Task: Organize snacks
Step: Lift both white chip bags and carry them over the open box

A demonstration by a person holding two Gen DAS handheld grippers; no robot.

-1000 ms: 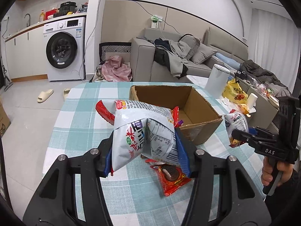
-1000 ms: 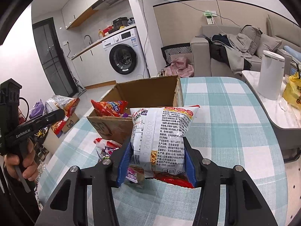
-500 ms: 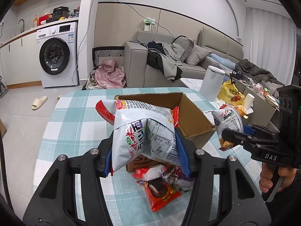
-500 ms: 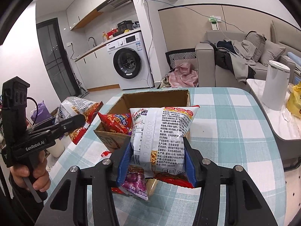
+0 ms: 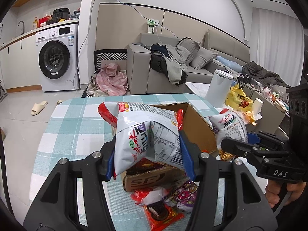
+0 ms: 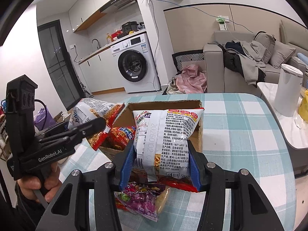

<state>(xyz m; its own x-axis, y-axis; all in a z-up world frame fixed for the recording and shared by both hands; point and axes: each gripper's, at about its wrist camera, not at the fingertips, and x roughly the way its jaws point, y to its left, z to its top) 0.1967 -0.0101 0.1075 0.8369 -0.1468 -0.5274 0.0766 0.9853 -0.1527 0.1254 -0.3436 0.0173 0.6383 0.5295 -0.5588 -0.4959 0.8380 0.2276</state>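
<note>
A cardboard box (image 5: 198,127) stands open on the counter (image 5: 77,127), which is covered by a teal-and-white checked cloth. Inside the box a red snack packet (image 6: 120,135) is seen lying against the near wall.

Above the near edge of the box, a white-and-red snack bag (image 5: 146,134) is held in the left gripper (image 5: 148,159); its jaws are closed on the bag's lower half, with the blue pads pressed into both sides. To the right of the box, a second white snack bag (image 6: 163,142) is gripped in the same way by the right gripper (image 6: 159,167), the jaws clamped on its lower half and the printed back of the bag turned to the camera. Both bags are held clear of the counter.

In front of the box, loose packets are left on the cloth: a purple packet (image 6: 142,198), a red biscuit packet (image 5: 161,213) and a white-and-red packet (image 5: 152,194), all just beside one another.

Each gripper's handle is held by a hand (image 6: 38,182). Beyond the box, a washing machine (image 5: 57,61) and a grey sofa (image 5: 173,65) piled with clothes are seen.
</note>
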